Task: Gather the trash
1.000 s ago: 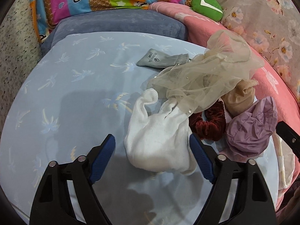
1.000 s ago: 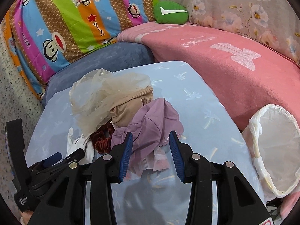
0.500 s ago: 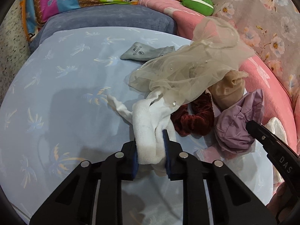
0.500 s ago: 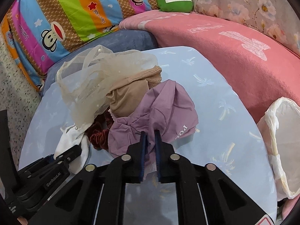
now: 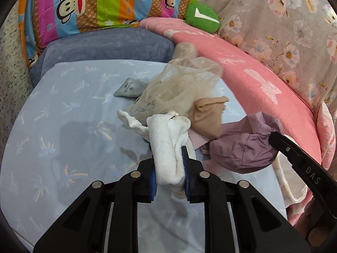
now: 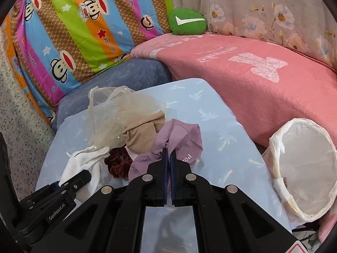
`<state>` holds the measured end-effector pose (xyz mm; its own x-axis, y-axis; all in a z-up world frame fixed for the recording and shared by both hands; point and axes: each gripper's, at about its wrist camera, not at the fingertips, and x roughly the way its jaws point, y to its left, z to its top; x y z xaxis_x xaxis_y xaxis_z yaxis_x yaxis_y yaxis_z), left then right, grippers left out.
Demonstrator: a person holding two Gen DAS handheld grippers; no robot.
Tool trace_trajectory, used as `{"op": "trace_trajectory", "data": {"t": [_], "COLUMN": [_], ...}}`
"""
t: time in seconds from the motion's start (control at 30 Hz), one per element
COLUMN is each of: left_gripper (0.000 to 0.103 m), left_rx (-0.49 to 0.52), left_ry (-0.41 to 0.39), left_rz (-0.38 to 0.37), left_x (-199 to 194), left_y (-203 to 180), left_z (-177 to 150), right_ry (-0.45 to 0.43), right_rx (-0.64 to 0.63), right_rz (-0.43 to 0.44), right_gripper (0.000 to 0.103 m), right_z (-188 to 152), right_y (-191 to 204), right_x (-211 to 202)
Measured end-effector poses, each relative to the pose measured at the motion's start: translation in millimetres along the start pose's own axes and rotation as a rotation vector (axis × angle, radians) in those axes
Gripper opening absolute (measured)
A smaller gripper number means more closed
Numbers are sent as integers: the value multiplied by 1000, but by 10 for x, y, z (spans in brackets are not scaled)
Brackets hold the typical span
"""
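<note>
My left gripper [image 5: 168, 160] is shut on a white sock [image 5: 166, 149] and lifts it off the blue table [image 5: 63, 126]. My right gripper [image 6: 168, 156] is shut on a crumpled purple cloth [image 6: 179, 135], also in the left wrist view [image 5: 242, 147]. A beige mesh cloth [image 5: 181, 88], a tan stocking [image 5: 208, 116], a dark red scrunchie [image 6: 118, 162] and a grey packet [image 5: 128, 88] lie in the pile. A white lined bin [image 6: 303, 168] stands at the table's right side.
A pink blanket [image 6: 252, 73] on a sofa curves around the right. A blue cushion [image 5: 105, 44], a striped monkey pillow [image 6: 73, 31] and a green pillow [image 5: 202, 16] lie behind.
Both grippers closed from open, the left on the white sock, the right on the purple cloth. Both pieces are now lifted and pulled away from the pile.
</note>
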<state>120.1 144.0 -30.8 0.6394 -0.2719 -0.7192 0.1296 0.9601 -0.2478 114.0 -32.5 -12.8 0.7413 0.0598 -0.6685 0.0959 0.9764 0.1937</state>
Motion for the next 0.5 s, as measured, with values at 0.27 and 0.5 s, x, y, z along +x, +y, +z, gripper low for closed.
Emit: {"op": "trace_trajectory", "data": {"t": [0.27,0.5], "left_gripper": [19,19], "left_rx": [67,146], "left_ry": [-50,-72], "left_rz": [-37,-76], "left_x": [-220,-323], "left_y": [-422,-870], "left_z": [11,-14], "right_ry": [-78,-129], "right_rx": [51,102], "right_rz": [-14,-40], "right_gripper": [1,1], "right_z": [98,136], "right_y": [-339,-737], "right_x": [-448,-773]}}
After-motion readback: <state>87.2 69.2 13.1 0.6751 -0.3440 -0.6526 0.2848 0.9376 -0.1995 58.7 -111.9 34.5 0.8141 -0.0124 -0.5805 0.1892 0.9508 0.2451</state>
